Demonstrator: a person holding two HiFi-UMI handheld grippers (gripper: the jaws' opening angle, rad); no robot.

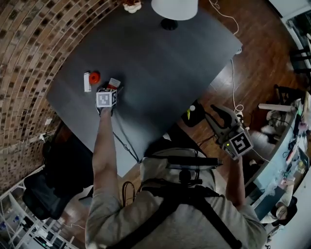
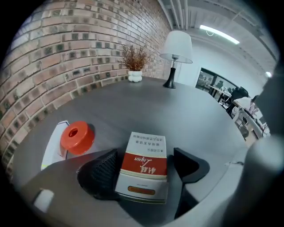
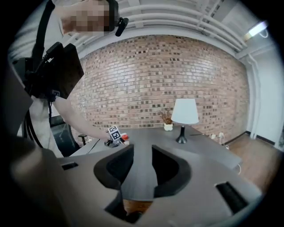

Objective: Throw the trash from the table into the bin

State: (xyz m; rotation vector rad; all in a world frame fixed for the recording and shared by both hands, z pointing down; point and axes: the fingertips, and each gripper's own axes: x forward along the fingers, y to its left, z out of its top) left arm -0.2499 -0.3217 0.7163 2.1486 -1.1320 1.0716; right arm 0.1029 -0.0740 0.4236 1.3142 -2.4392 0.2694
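A red-and-white carton [image 2: 144, 166] lies flat on the dark grey table [image 2: 146, 111], between the jaws of my left gripper [image 2: 144, 155]. These jaws stand wide apart, with a gap on the carton's right side. In the head view the left gripper [image 1: 112, 88] is at the table's left part, and the carton [image 1: 114, 82] shows just beyond it. A red cap [image 2: 76, 136] and a white flat package [image 2: 54, 144] lie to its left. My right gripper [image 1: 216, 113] hangs off the table's right edge over the wooden floor. Its jaws [image 3: 143, 153] are apart with nothing between them.
A white lamp [image 1: 174, 9] and a small potted dry plant [image 2: 134, 66] stand at the table's far end. A dark object with a yellow patch [image 1: 193, 114] sits on the floor by the table's right edge. Cables [image 1: 233, 82] run across the floor there. A brick wall [image 2: 66, 53] borders the left.
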